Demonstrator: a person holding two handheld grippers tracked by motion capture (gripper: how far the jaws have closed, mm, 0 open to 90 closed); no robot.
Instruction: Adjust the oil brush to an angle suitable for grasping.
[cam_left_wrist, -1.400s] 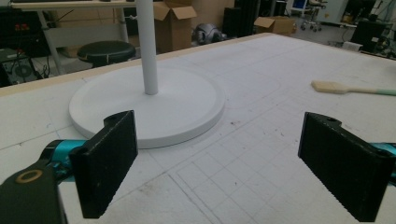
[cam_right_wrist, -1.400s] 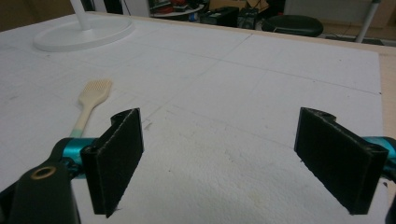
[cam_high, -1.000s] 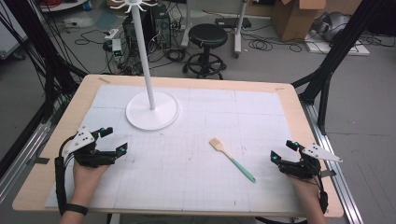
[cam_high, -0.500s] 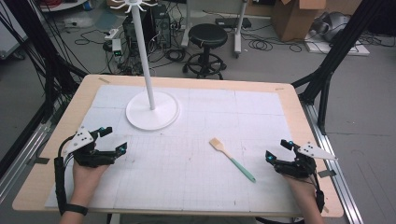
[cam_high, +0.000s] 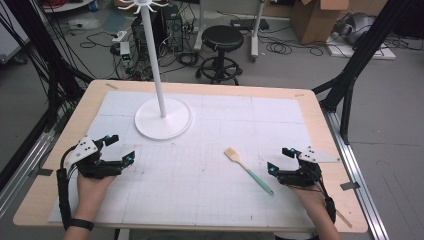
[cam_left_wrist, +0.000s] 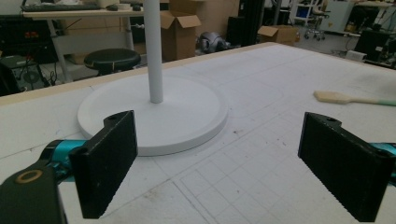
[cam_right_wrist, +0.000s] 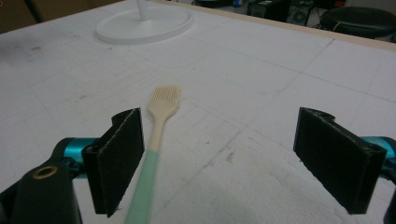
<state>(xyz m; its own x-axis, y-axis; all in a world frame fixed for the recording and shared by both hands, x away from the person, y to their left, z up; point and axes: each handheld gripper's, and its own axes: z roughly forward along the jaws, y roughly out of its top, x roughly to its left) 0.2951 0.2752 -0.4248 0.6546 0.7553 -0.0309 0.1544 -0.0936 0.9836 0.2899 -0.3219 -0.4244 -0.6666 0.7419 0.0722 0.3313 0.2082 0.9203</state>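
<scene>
Bare white mat (cam_high: 200, 185) stretches between the two grippers, and the wooden table edge (cam_high: 330, 130) runs close along the right gripper's outer side. The right gripper (cam_high: 280, 159) sits low with jaws spread wide, holding nothing. The brush (cam_high: 248, 171) lies flat just beside it, its green handle passing the left jaw in the right gripper view. The left gripper (cam_high: 120, 149) is also wide apart, near the white stand base (cam_high: 163, 119).

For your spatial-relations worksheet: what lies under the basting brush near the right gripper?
The brush lies flat on the white gridded mat covering the table. Whatever the mat bears directly beneath its bristles and green handle is hidden.
</scene>
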